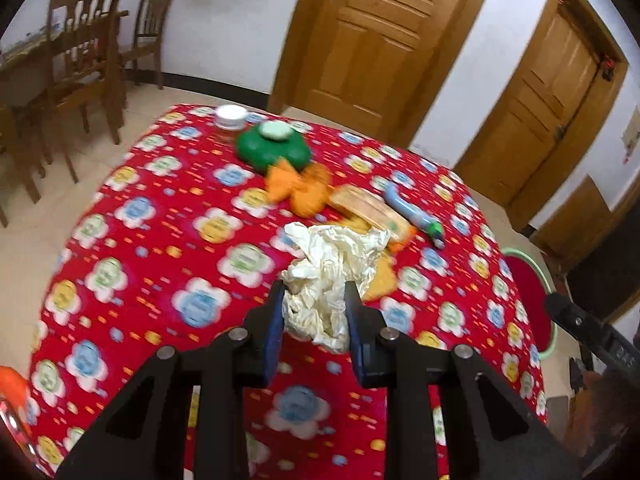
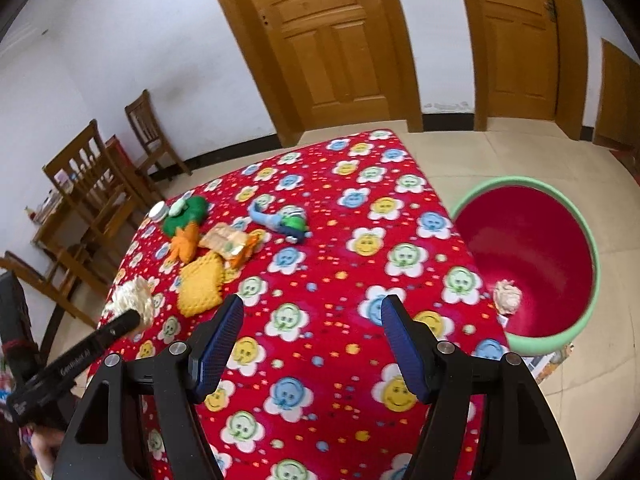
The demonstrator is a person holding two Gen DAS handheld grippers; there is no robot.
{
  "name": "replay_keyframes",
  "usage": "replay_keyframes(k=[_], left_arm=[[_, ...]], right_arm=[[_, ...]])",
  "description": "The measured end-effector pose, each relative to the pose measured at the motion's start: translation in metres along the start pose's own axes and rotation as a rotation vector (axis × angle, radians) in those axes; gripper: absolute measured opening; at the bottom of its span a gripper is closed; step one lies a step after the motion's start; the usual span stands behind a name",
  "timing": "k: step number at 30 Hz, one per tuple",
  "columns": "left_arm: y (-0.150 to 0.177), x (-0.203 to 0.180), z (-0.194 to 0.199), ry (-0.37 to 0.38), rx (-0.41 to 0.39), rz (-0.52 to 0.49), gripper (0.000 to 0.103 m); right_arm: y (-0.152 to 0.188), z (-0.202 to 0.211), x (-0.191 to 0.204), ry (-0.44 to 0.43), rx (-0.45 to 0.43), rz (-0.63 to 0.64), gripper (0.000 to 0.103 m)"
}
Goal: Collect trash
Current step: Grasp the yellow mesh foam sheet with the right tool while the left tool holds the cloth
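My left gripper (image 1: 315, 286) is shut on a crumpled cream paper wad (image 1: 332, 256), which hangs just above the red flowered tablecloth (image 1: 168, 240). In the right wrist view the same wad (image 2: 134, 300) shows at the tip of the left gripper near the table's left edge. My right gripper (image 2: 313, 300) stands open over the cloth with nothing between its fingers. A red basin with a green rim (image 2: 592, 240) stands on the floor to the right of the table, with another crumpled paper ball (image 2: 507, 296) inside it. The basin's rim (image 1: 516, 250) peeks past the table edge.
On the table lie a green toy (image 1: 272, 148), an orange bow (image 1: 300, 188), a snack packet (image 1: 372, 210), a blue toy (image 1: 416, 212), a yellow biscuit-shaped cushion (image 2: 200, 284) and a white jar (image 1: 231, 117). Wooden chairs (image 1: 80, 60) stand at the left and two wooden doors (image 1: 380, 40) behind.
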State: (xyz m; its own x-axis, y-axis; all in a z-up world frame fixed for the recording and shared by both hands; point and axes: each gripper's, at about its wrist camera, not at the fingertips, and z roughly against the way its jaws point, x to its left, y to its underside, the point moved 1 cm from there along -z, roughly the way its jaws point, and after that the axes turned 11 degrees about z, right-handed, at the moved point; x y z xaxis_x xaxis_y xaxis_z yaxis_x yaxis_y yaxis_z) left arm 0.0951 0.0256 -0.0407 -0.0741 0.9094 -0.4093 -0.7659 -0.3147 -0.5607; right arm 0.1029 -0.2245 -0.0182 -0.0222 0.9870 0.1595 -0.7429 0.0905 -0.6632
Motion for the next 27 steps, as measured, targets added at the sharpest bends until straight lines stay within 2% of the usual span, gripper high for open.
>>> replay_keyframes(k=[8, 19, 27], left_arm=[[-0.030, 0.032, -0.006, -0.070, -0.050, 0.016, 0.028], [-0.033, 0.056, -0.027, -0.095, -0.044, 0.059, 0.028], [-0.031, 0.066, -0.039, -0.100, -0.030, 0.083, 0.028]], right_arm=[[-0.013, -0.025, 0.035, -0.026, 0.030, 0.050, 0.072], [-0.023, -0.082, 0.094, -0.070, 0.107, 0.157, 0.072], [-0.021, -0.115, 0.113, -0.088, 0.153, 0.204, 0.072]])
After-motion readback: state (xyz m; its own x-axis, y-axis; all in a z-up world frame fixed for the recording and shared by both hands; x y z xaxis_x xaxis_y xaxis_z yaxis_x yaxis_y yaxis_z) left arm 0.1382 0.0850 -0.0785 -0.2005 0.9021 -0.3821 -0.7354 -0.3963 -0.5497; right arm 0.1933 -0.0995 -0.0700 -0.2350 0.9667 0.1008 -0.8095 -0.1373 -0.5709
